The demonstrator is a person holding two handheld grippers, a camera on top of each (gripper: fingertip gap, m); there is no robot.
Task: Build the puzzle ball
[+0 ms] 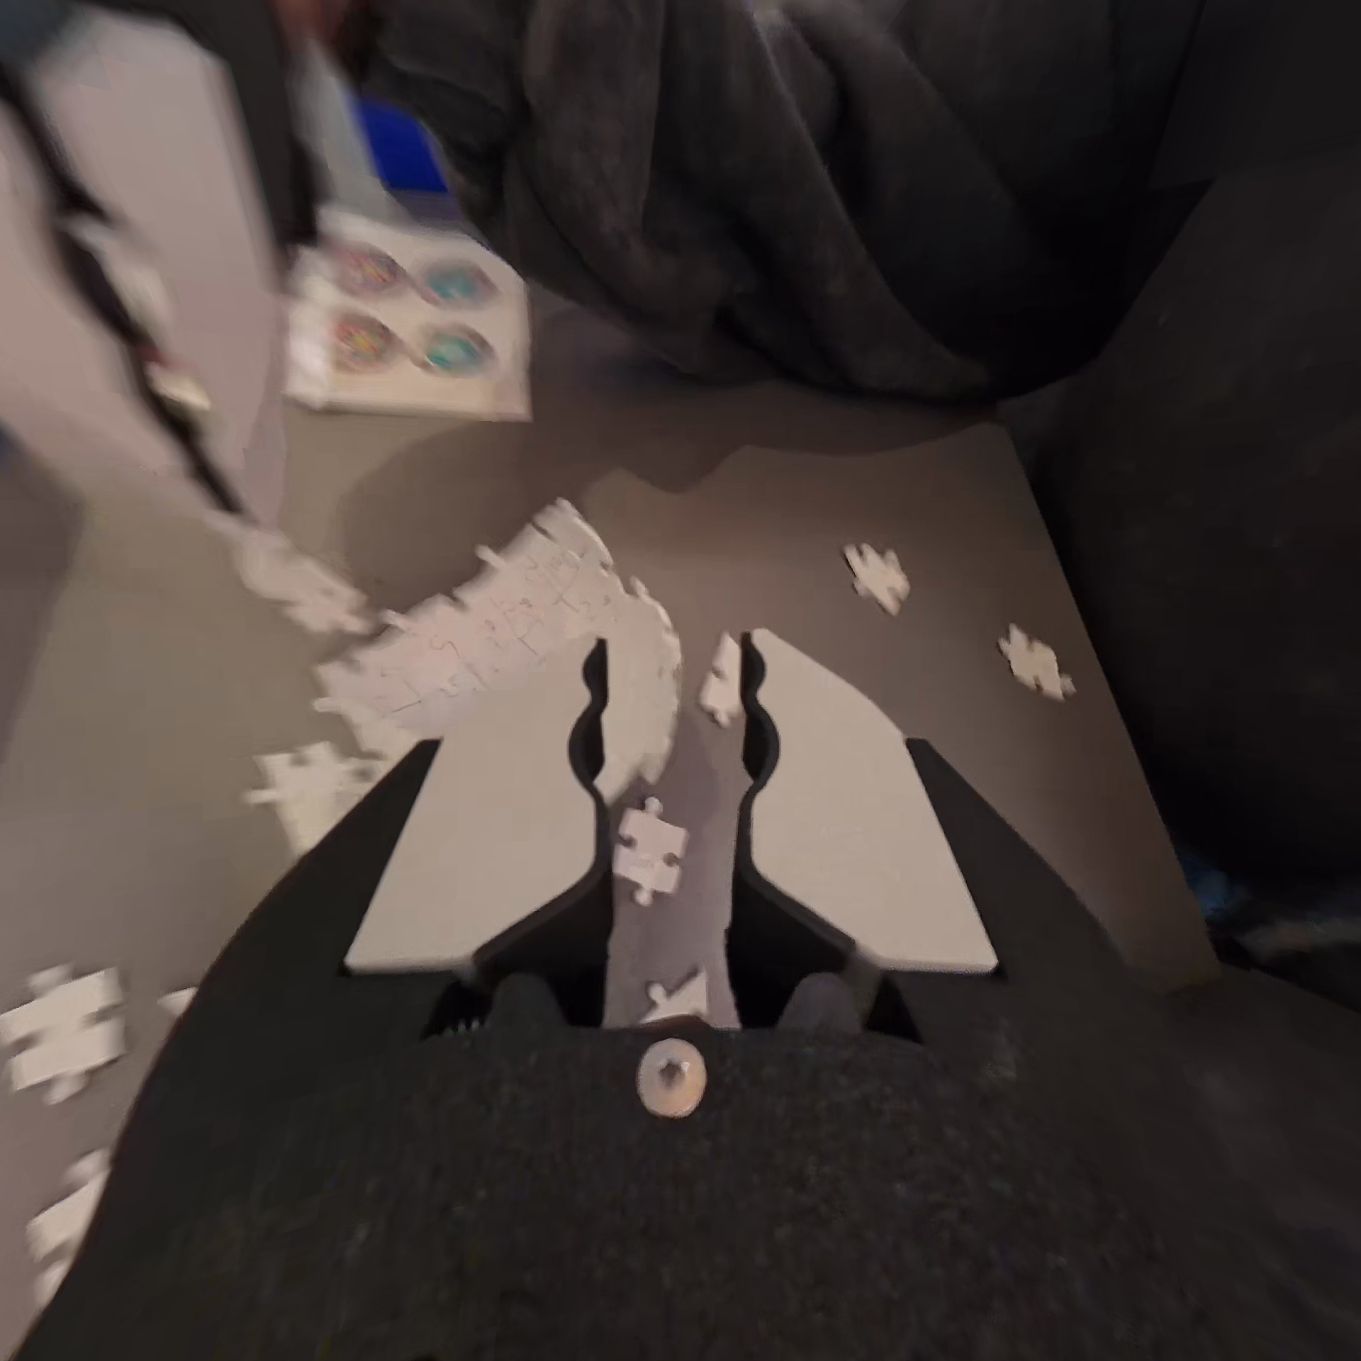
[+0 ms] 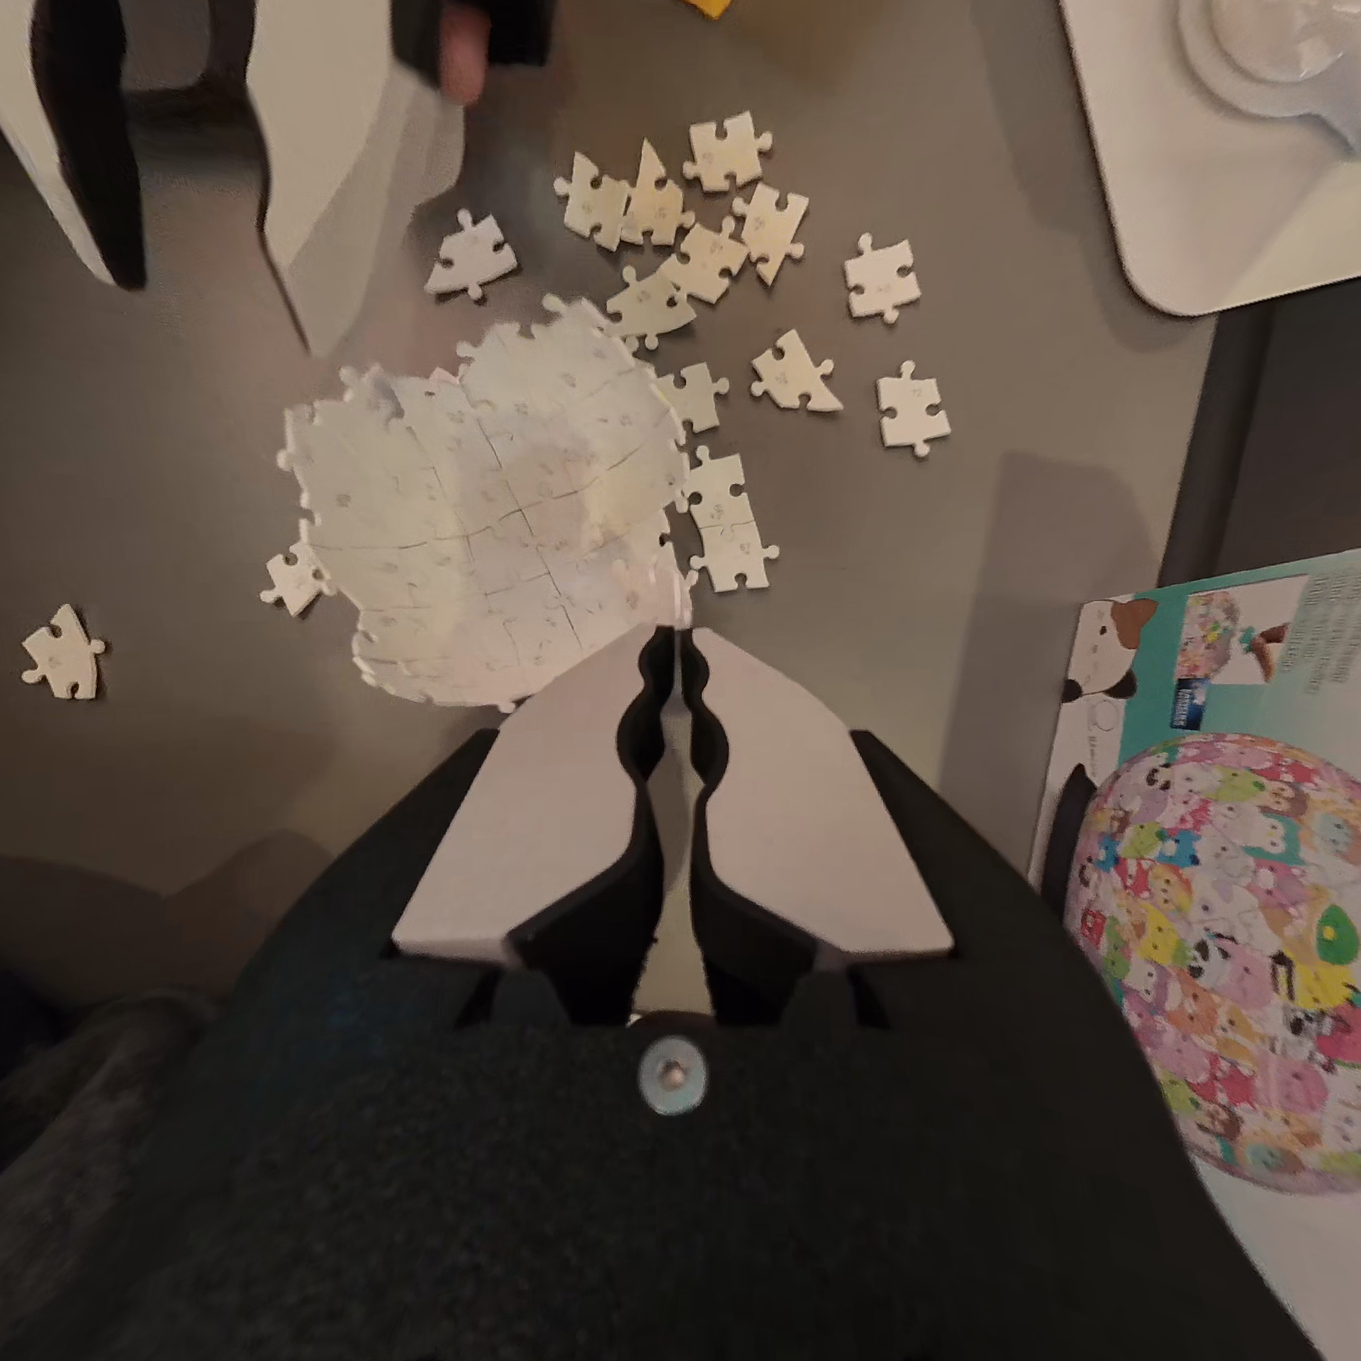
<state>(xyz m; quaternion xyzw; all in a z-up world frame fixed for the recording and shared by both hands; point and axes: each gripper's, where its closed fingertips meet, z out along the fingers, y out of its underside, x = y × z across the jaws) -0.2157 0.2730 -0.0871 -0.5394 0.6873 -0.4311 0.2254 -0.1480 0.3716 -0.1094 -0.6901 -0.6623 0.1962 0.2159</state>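
You work over a grey table [image 2: 920,560] whose right edge runs down the right side of the right wrist view, with a dark drop beyond it. Your right gripper [image 2: 674,632] is clenched on the rim of the half-built puzzle ball [image 2: 479,515], a white curved shell with knobbed edges that fills the middle left of that frame. Just beside its upper right edge lie loose puzzle pieces [image 2: 707,243], clustered and partly overlapping; a joined pair [image 2: 725,523] sits close to the shell's right rim, and a single piece [image 2: 62,652] lies well apart at the far left. Bare table lies right of your fingers, up to the puzzle box [image 2: 1208,847] at the lower right. A white tray [image 2: 1149,184] takes the upper right corner.

Your left gripper [image 1: 674,648] is released, its jaws apart over bare table, with a small piece [image 1: 652,847] lying between its fingers. The shell sits blurred just left of its tips. Two stray pieces [image 1: 876,578] lie to the right near the table's edge. Dark fabric [image 1: 810,184] crowds the top of that frame.
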